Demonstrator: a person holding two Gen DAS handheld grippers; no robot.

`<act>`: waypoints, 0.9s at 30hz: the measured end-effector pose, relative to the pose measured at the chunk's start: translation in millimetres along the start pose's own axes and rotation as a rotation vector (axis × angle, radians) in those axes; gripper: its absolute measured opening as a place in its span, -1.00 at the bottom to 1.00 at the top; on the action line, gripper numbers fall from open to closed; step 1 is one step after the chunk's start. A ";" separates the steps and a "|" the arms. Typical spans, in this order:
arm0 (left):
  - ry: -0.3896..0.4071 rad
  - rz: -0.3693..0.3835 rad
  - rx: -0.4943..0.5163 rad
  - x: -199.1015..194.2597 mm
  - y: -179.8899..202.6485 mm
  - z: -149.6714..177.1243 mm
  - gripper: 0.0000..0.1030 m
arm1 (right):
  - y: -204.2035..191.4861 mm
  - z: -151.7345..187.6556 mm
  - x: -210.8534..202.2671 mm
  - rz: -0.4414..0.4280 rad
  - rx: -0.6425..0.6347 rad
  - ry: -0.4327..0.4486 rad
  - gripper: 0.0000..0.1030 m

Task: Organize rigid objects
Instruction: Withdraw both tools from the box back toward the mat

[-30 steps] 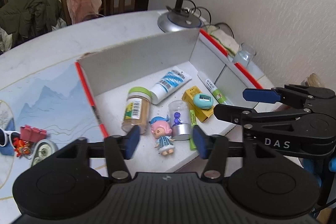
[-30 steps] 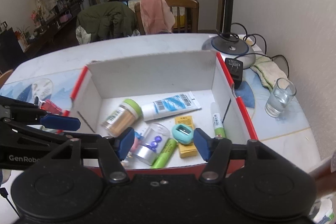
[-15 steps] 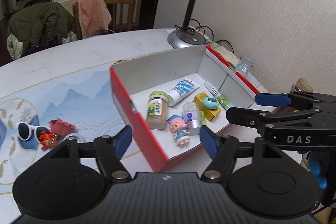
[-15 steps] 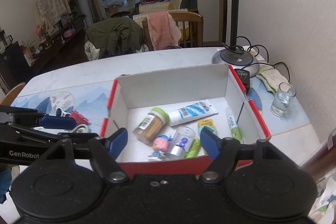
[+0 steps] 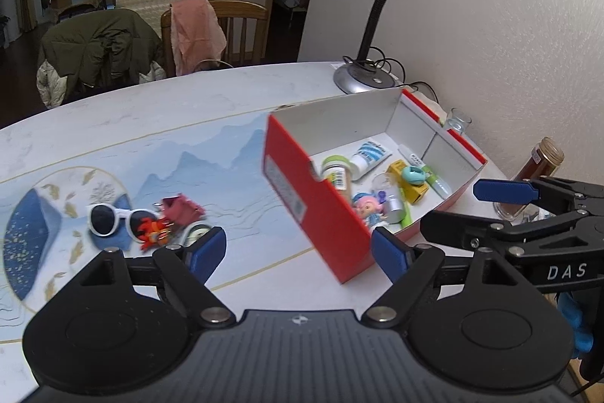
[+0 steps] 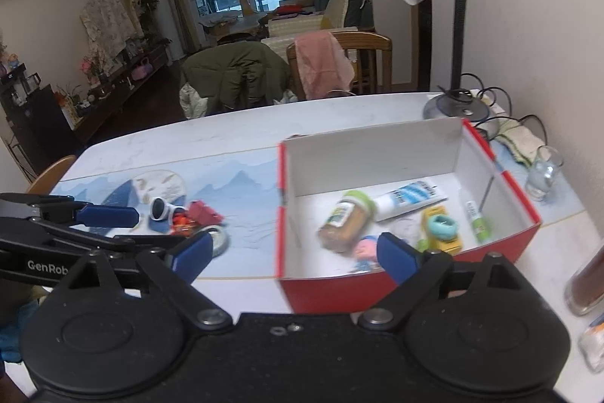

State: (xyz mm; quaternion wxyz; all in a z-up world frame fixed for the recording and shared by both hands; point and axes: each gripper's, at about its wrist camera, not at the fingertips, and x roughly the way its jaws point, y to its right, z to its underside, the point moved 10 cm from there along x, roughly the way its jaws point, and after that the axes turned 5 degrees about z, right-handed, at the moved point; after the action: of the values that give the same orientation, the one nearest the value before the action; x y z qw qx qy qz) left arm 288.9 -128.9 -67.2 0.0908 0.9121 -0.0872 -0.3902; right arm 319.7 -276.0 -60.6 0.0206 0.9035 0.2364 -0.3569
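Both grippers pulled back from the red box [image 5: 317, 206] since the earlier frame, fingers just been opening, nothing between them. Left gripper [image 5: 298, 253] and right gripper [image 6: 294, 253] spread wide, empty. Next: sunglasses [image 5: 113, 220] on the desk [image 5: 151, 123]; approach low, straddle the frame.

A white table [image 5: 158, 108] with a blue mountain print is seen. Near its wall-side edge a red box [image 5: 302, 191] stands, with a lamp base [image 5: 362, 82] at the far corner beyond it and a glass [image 6: 543, 172] and a folded cloth [image 6: 519, 140] beside it. Toward the left edge, white sunglasses [image 5: 113, 218], a red clip [image 5: 181, 210] and what may be a tape roll [image 6: 219, 240] are laid close together. A brown jar [image 5: 528, 176] stands at the near corner.
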 end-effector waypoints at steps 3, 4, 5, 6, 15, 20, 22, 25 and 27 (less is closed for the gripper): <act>0.003 -0.009 0.003 -8.7 -15.5 4.5 0.69 | -17.6 3.4 0.3 -0.012 0.006 0.001 0.86; 0.003 -0.012 0.003 -11.2 -20.9 6.3 0.73 | -23.8 4.0 1.1 -0.016 0.006 0.003 0.87; 0.003 -0.016 0.003 -12.8 -26.6 7.4 0.79 | -29.8 4.9 1.4 -0.018 0.005 0.005 0.88; 0.002 -0.021 0.005 -13.7 -32.5 8.3 0.92 | -35.4 5.7 1.9 -0.018 0.005 0.005 0.89; 0.045 -0.025 -0.018 -20.6 -91.6 14.4 1.00 | -79.4 9.8 16.5 -0.019 0.013 0.008 0.97; 0.065 -0.043 -0.020 -17.4 -120.5 20.0 1.00 | -98.1 15.8 35.2 -0.018 0.009 -0.021 0.99; 0.060 -0.038 -0.042 -12.9 -132.7 22.2 1.00 | -104.6 19.4 43.4 -0.012 -0.001 -0.037 0.99; 0.080 -0.063 -0.062 -6.4 -152.9 23.6 1.00 | -113.4 22.6 57.1 0.004 -0.015 -0.062 0.99; 0.072 -0.067 -0.075 1.1 -166.1 25.9 1.00 | -118.0 24.7 66.4 0.013 -0.027 -0.076 0.99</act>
State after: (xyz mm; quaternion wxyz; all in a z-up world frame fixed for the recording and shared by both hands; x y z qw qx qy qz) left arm 285.4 29.2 -124.3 0.1149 0.9238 -0.0386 -0.3631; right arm 293.9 -149.0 -107.0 0.0438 0.8904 0.2345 -0.3877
